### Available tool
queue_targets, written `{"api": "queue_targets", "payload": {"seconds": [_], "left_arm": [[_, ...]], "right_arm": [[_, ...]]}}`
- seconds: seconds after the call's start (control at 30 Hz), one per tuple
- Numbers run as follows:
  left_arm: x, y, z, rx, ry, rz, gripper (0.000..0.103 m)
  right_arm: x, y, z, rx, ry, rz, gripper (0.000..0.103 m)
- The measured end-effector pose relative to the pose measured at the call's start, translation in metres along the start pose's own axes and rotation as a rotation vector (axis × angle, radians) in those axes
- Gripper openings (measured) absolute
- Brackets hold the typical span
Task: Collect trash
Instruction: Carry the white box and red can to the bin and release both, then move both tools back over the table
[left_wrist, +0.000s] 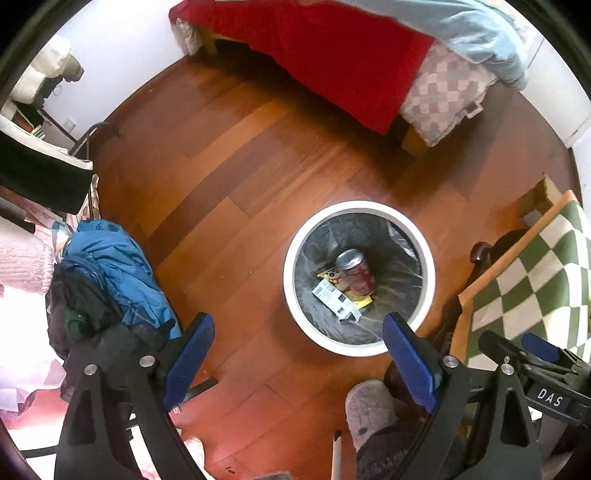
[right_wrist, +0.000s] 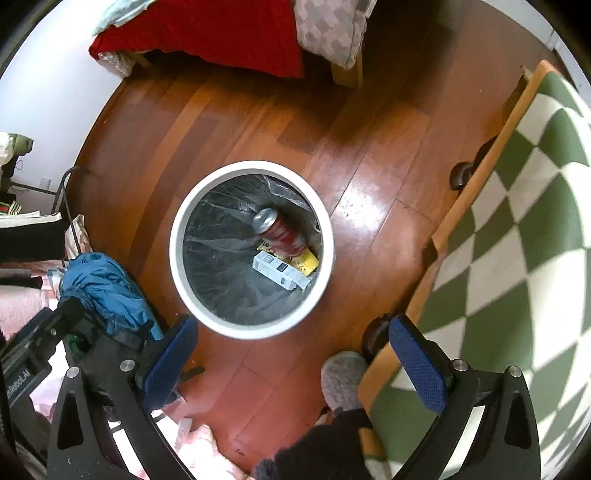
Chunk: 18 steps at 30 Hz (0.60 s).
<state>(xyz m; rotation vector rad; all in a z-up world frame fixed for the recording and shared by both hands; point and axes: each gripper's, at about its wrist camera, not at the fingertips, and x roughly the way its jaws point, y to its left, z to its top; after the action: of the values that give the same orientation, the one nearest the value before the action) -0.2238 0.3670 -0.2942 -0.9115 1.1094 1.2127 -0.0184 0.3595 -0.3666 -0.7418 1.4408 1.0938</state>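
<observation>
A bedroom floor of reddish-brown wood planks (left_wrist: 229, 155) fills both views, glossy, with a bright glare patch at about two o'clock of the bin in the right wrist view. At twelve o'clock stands a bed draped in a red blanket (left_wrist: 332, 55) with a checked pillow (left_wrist: 443, 96) beside it. A heap of blue clothing (left_wrist: 110, 266) lies at nine o'clock, and a green-and-white checked cloth (right_wrist: 517, 221) on a wooden-edged table takes up the three o'clock side. A grey slipper (right_wrist: 343, 380) shows at six o'clock.

The white bin (left_wrist: 291, 295), lined with a clear bag, stands on the floor between these. Inside it lie a red can (left_wrist: 356, 271) on its side, a white carton (left_wrist: 336, 302) at about seven o'clock of the can, and a yellow packet (right_wrist: 308, 264) under them.

The left gripper (left_wrist: 295, 362) and the right gripper (right_wrist: 291, 362) both point down over the bin, jaws spread wide with nothing between them. By the look of it, the drop step is done and the trash now sits in the bin. No other loose trash is clear in these views, so the next move probably calls for lifting away and searching the floor and table edges for another piece.
</observation>
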Motion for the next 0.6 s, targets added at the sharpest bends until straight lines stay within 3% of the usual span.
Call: {"api": "queue_targets", "payload": {"seconds": [0.33, 0.6], "left_arm": [[-0.075, -0.001, -0.031, 0.031, -0.120, 0.011, 0.093], [-0.135, -0.004, -0.057, 0.043, -0.207, -0.025, 0.093]], "right_arm": [[-0.086, 0.005, -0.052, -0.057, -0.118, -0.001, 0.103], [-0.161, 0.010, -0.093, -0.105, -0.227, 0.027, 0.103]]}}
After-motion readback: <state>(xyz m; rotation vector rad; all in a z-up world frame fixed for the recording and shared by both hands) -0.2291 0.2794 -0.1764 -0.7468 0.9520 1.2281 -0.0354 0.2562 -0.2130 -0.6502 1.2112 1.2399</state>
